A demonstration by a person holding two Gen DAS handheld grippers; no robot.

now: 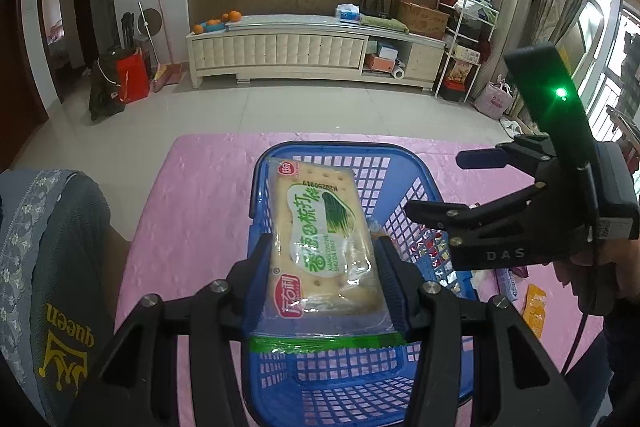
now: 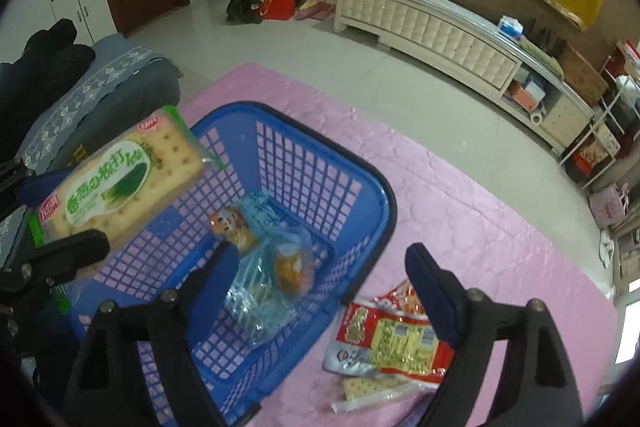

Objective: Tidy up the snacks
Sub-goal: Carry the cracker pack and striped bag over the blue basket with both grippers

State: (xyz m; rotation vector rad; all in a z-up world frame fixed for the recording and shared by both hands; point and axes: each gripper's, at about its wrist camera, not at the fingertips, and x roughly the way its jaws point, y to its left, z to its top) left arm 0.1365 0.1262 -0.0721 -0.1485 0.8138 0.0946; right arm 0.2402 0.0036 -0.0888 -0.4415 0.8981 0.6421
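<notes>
My left gripper [image 1: 322, 259] is shut on a green-and-white cracker pack [image 1: 320, 235] and holds it above the blue plastic basket [image 1: 320, 151]. The pack also shows in the right wrist view [image 2: 120, 187], left of and above the basket [image 2: 320, 163]. My right gripper [image 2: 320, 279] is open and empty, hovering over the basket's right rim; it also shows in the left wrist view [image 1: 444, 183]. Several wrapped snacks [image 2: 280, 259] lie in the basket. A red-and-yellow snack bag [image 2: 392, 339] and a clear cracker pack [image 2: 376, 387] lie on the pink cloth right of the basket.
The pink cloth [image 2: 480, 219] covers the table. A grey cushion with a "queen" print [image 1: 52, 267] sits at the left. An orange packet [image 1: 534, 307] lies on the cloth at the right. A white cabinet [image 1: 312, 47] stands across the tiled floor.
</notes>
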